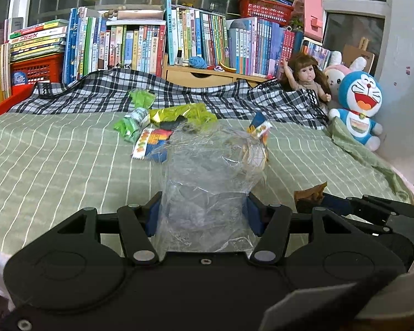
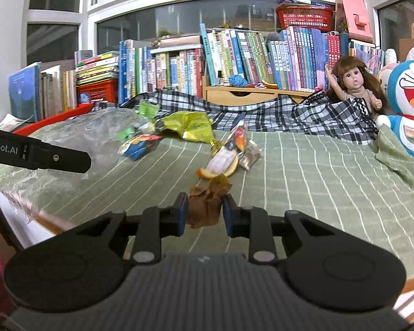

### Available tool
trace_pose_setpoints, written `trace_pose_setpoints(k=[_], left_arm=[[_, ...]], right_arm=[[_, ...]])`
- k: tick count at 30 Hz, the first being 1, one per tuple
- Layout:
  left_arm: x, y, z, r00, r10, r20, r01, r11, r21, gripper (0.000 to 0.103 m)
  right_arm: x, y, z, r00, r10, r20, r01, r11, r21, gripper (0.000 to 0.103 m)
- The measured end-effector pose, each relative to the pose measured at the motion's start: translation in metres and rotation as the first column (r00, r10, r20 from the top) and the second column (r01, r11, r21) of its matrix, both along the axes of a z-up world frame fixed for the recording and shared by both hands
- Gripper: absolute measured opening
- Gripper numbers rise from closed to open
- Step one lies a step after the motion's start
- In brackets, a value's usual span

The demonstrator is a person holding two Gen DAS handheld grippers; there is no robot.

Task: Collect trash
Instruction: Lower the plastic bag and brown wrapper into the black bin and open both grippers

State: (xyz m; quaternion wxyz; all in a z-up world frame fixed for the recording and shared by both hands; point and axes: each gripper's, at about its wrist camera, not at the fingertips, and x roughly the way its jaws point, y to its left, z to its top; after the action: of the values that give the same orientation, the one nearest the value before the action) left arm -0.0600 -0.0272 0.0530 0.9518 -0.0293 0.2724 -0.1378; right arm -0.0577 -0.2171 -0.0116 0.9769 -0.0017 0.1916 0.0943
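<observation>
My left gripper [image 1: 204, 211] is shut on a crumpled clear plastic bag [image 1: 207, 176] that stands up between its blue pads above the green striped bed. My right gripper [image 2: 204, 211] is shut on a brown crumpled wrapper [image 2: 207, 207], held just above the sheet. In the left wrist view that wrapper [image 1: 310, 193] and the right gripper [image 1: 321, 201] show at the lower right. On the bed farther off lie green wrappers [image 1: 135, 121], a yellow-green snack bag [image 2: 190, 124], a blue and orange packet [image 2: 140, 144], a colourful wrapper [image 2: 237, 138] and an orange peel [image 2: 220, 169].
A black and white plaid blanket [image 1: 179, 91] lies across the far side of the bed. Behind it stand rows of books [image 1: 140, 44] and red baskets. A doll [image 2: 353, 85] and a blue plush toy [image 2: 411, 104] sit at the right. The left gripper's finger [image 2: 69, 160] reaches in from the left.
</observation>
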Motion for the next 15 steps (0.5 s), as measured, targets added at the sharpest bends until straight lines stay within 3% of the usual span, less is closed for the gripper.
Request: trace_pose_setpoints(k=[15], left_arm=[[-0.081, 0.025, -0.041, 0.996, 0.026, -0.087, -0.025, 1.0, 0.011, 0.058]], right_arm=[[-0.053, 0.026, -0.03, 0.993, 0.099, -0.071, -0.099, 0.995, -0.006, 0.032]])
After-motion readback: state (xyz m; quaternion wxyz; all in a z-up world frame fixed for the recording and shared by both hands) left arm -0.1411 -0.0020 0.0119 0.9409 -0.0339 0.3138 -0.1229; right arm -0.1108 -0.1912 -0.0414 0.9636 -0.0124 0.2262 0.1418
